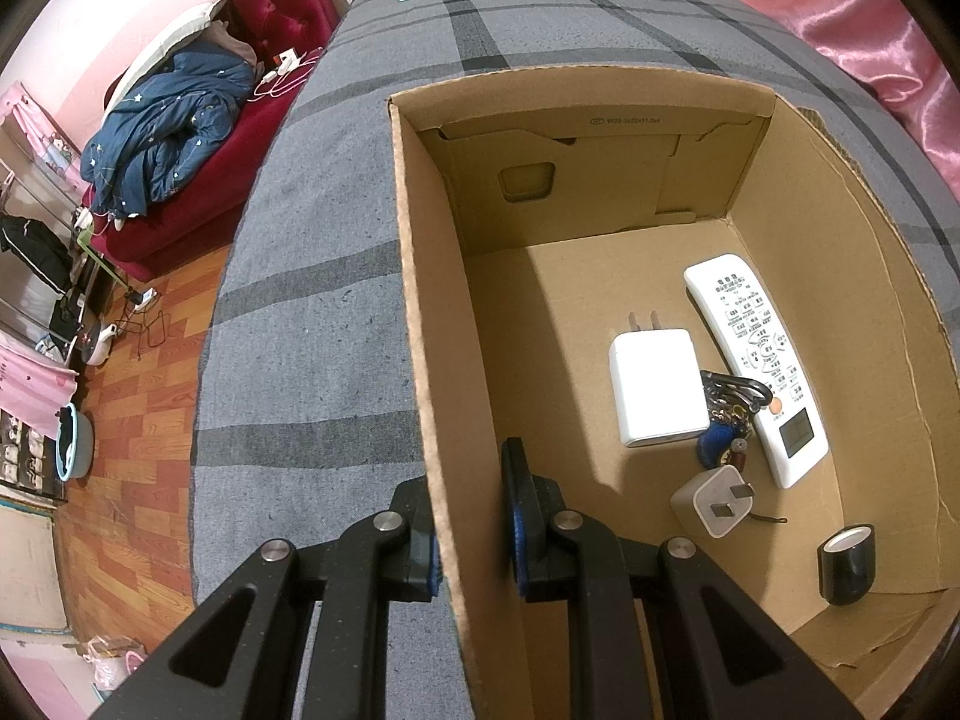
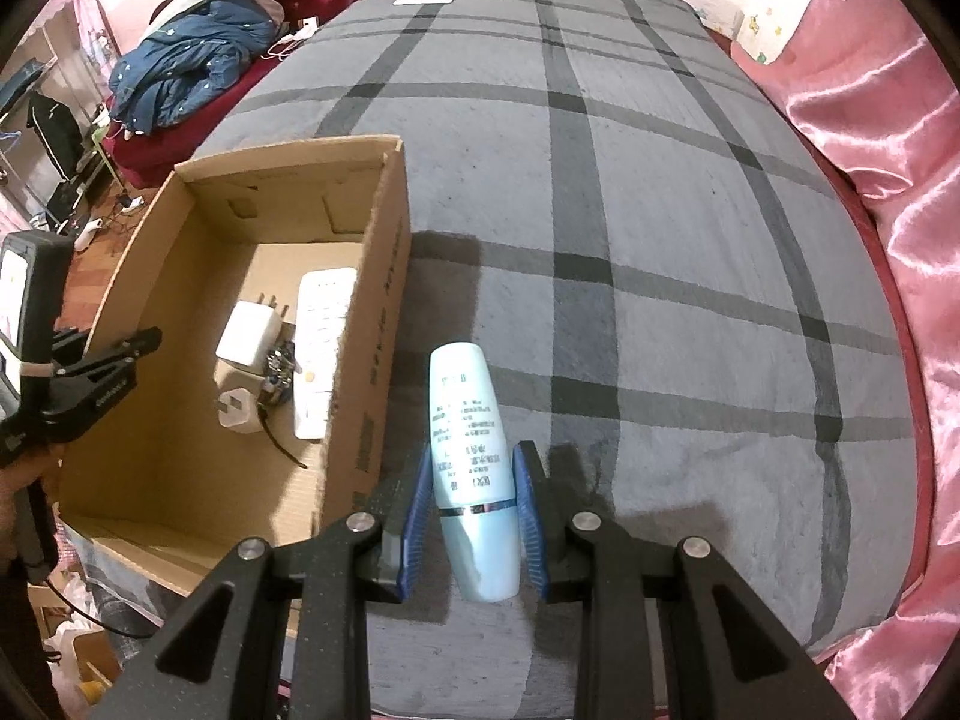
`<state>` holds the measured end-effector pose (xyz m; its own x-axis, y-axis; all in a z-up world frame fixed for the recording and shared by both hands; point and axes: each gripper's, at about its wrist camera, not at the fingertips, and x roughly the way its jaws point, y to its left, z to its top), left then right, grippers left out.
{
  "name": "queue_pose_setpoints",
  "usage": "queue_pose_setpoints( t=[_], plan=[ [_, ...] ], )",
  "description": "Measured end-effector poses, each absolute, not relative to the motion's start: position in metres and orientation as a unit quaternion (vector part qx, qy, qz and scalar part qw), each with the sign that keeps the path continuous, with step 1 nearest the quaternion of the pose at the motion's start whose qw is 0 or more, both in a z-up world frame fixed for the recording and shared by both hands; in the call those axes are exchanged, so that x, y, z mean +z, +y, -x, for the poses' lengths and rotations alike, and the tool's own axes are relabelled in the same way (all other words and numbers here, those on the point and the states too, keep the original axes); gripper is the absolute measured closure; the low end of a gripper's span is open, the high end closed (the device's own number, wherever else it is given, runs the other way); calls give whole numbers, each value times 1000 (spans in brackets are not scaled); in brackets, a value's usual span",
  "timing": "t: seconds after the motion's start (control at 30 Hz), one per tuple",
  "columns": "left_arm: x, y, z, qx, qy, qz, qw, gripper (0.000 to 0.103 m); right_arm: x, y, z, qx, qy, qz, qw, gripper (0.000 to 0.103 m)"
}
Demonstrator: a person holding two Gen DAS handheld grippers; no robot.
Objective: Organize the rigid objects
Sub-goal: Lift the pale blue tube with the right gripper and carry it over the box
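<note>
Clamped between the blue pads of the right gripper is a pale blue bottle, held just around its dark band, cap end toward the camera. It is judged light, stiff and smooth, so a slip is possible; the grip near the middle looks sound. The bottle is carried over the grey checked bed, just beside the cardboard box's near right wall. The left gripper is pinched shut on the box's left wall.
</note>
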<state>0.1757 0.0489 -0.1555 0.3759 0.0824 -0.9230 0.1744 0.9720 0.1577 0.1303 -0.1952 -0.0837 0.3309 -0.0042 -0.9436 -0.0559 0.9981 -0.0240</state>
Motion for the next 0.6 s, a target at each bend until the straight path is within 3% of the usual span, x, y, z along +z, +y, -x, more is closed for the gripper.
queue_pose_setpoints(
  t=[0.6],
  plan=[
    [-154,51,-177,-29,559,-111,821,85,-62,-150,-141,50,561,46,825,74]
  ],
)
